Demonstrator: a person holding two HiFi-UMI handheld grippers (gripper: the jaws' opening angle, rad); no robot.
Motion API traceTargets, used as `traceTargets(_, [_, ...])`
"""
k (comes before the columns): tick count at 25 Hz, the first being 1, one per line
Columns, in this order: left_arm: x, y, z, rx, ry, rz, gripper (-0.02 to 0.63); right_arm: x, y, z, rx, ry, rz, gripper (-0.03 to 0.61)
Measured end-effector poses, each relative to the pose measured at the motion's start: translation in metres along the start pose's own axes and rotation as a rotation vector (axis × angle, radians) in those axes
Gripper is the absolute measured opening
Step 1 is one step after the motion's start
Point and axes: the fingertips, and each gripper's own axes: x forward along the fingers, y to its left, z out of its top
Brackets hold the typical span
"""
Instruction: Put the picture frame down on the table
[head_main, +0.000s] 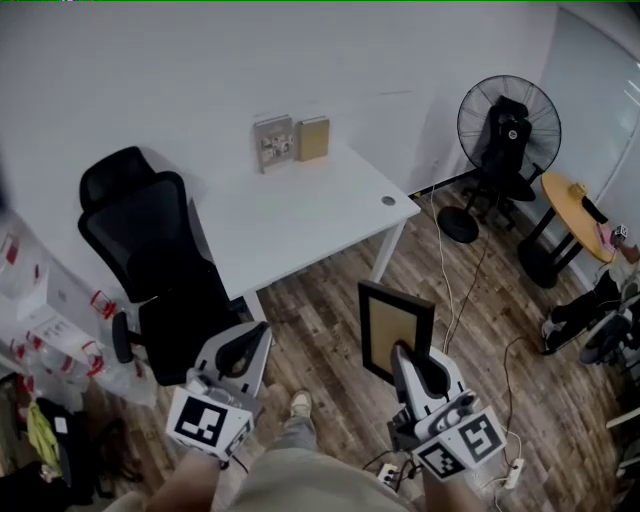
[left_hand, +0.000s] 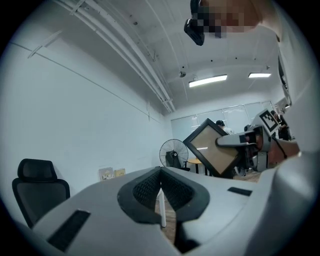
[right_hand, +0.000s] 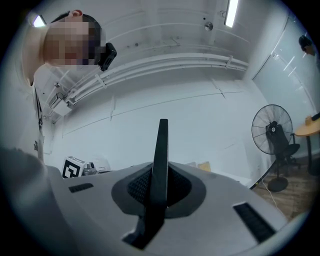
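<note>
Right gripper view: picture frame (right_hand: 162, 150) clamped w/in right claw (right_hand: 159, 192).

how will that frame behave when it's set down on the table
Likely stiff: the frame looks flat though the right tool pinches only one edge. Probably light, one tool carrying it. Thin edge-on, so it may tip if stood upright.

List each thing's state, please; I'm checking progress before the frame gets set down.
picture frame: held in the air, clear of the table.
right gripper: shut on the picture frame's lower edge.
left gripper: shut, empty.
white table: frame not yet on it.
office chair: unoccupied.
</note>
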Motion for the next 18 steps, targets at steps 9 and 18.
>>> traceTargets(9, [0.077,0.073,-0.003,-0.003,0.021,-0.023,0.021,0.095,-0.046,-0.004,0.074,0.027,-0.007,0.041])
traceTargets(18, [0.138,0.14,-0.016,0.007,0.038,-0.04,0.021,0.18,-0.078,-0.014,0.09,0.03,-0.017,0.041])
